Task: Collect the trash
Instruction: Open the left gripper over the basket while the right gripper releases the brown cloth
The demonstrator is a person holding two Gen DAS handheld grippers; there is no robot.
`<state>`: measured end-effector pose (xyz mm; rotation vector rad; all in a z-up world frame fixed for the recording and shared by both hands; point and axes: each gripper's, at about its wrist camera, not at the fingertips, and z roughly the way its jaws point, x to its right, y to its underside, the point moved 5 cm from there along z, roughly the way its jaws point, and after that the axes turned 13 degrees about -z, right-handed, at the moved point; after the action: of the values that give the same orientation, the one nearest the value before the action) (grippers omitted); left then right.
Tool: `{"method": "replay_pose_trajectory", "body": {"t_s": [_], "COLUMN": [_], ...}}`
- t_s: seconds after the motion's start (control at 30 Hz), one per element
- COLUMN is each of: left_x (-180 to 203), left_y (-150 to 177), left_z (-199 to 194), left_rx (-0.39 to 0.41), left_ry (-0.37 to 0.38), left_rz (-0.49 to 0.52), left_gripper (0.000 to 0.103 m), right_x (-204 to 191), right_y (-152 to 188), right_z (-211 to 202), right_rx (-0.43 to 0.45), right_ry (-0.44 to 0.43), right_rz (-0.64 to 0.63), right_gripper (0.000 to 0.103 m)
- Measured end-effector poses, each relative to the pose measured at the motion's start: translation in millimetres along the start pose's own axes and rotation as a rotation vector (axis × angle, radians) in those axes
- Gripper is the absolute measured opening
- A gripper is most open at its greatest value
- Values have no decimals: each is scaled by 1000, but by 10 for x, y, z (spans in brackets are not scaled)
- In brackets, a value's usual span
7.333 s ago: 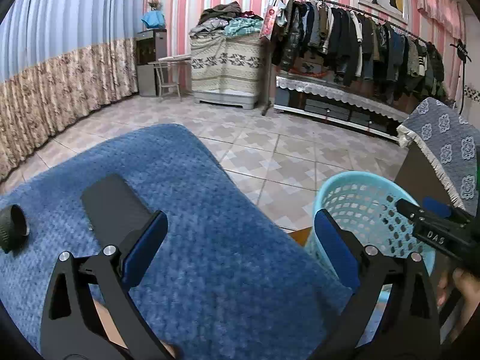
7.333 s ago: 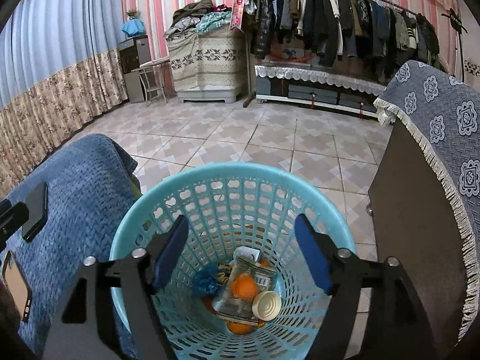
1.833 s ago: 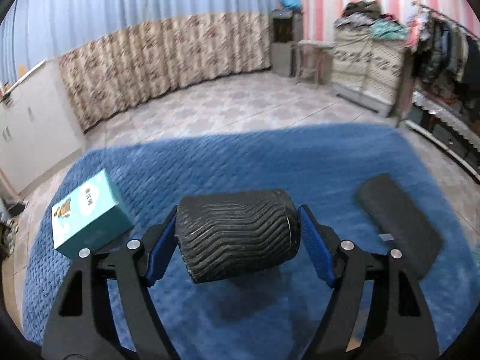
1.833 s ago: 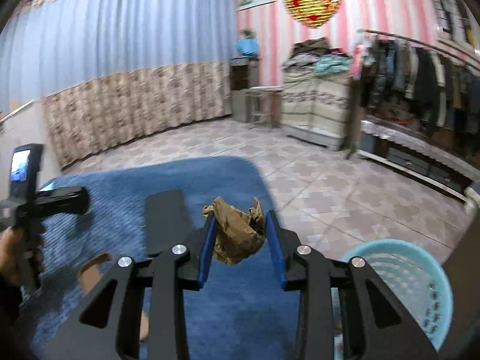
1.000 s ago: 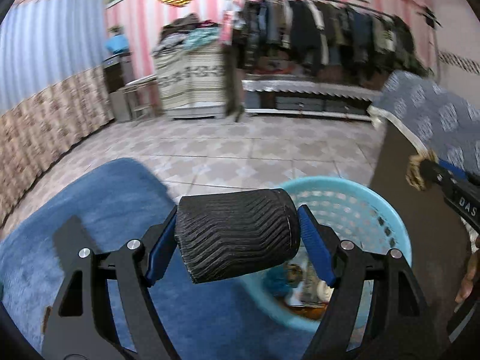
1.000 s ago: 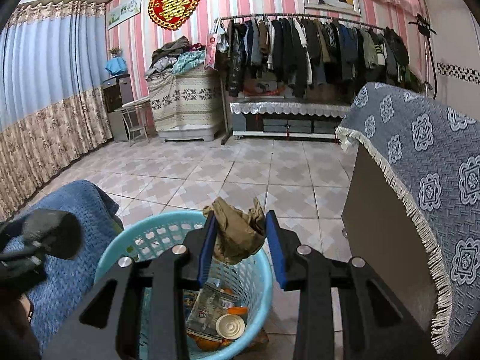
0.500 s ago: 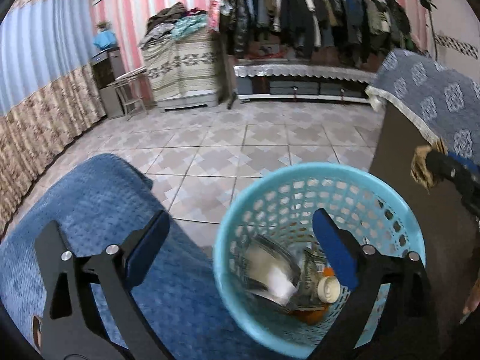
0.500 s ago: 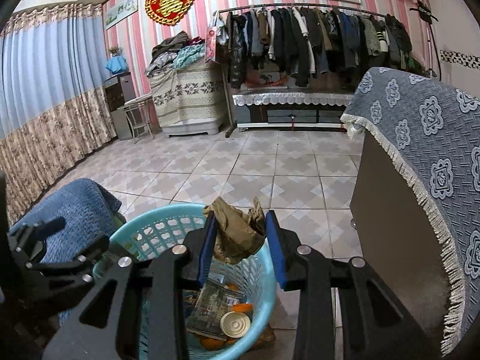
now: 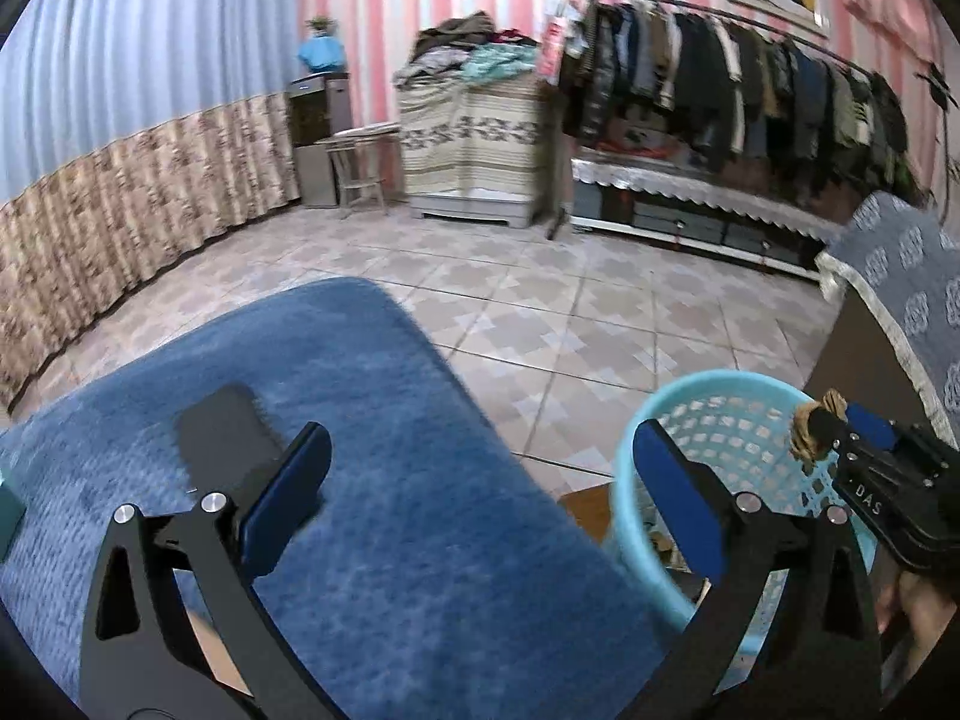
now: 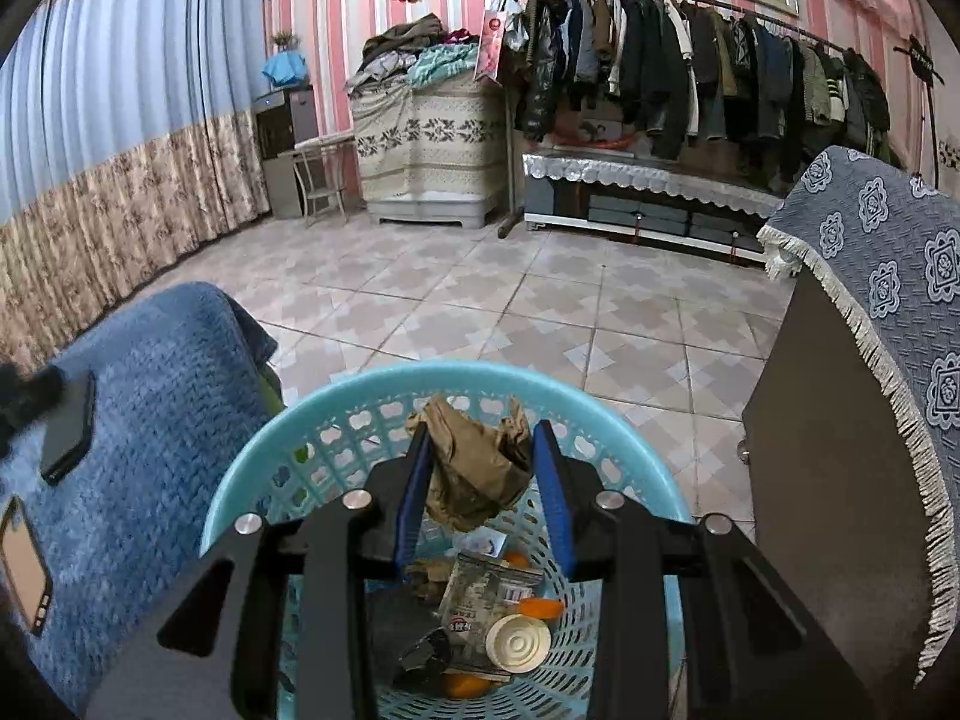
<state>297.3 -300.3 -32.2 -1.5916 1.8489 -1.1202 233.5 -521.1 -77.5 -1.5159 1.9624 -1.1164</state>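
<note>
My right gripper [image 10: 480, 435] hangs over the light blue basket [image 10: 420, 369]. A crumpled brown paper [image 10: 474, 468] is pinched between its blue pads while the jaws are opening. In the basket lie a black ribbed cup [image 10: 414, 630], a jar with a white lid [image 10: 519, 639], a wrapper and oranges. My left gripper [image 9: 480, 456] is above the blue blanket [image 9: 420, 540], left of the basket [image 9: 720, 375]. Its jaws are opening, wide apart, with nothing between them. The left wrist view shows the right gripper [image 9: 840, 438] with the brown paper [image 9: 810, 426] at the basket's far rim.
A black flat phone [image 9: 222, 426] lies on the blanket just beyond my left fingers, and a second phone [image 10: 24, 564] lies nearer the edge. A dark cabinet [image 10: 840, 450] under a grey patterned cloth stands right of the basket. Tiled floor stretches to a clothes rack.
The left gripper let the black ribbed cup drop into the basket, then swung left over the blanket. The right gripper sank closer to the basket, with the brown paper between its fingers.
</note>
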Motion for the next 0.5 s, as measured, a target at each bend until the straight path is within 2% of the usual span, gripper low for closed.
{"method": "replay_pose_trajectory", "body": {"t_s": [0.07, 0.1, 0.17, 0.33, 0.5], "left_x": [-144, -221, -349, -683, -997], "left_y": [-14, -19, -20, 5, 48], "left_z": [-81, -125, -212, -484, -841], "left_rx": [11, 18, 27, 66, 97], "left_ry": [-20, -32, -52, -115, -151], "left_rz": [-18, -27, -38, -61, -85], "left_gripper": [97, 97, 97, 97, 98], "right_x": [-3, -4, -27, -97, -254], "right_y": [11, 23, 11, -54, -169], "right_z": [22, 25, -13, -202, -476], "right_rx": [-13, -18, -18, 7, 56], "right_ry": [-10, -3, 16, 67, 58], "right_rz": [13, 13, -2, -21, -37], "right_gripper": [57, 71, 74, 90, 98]}}
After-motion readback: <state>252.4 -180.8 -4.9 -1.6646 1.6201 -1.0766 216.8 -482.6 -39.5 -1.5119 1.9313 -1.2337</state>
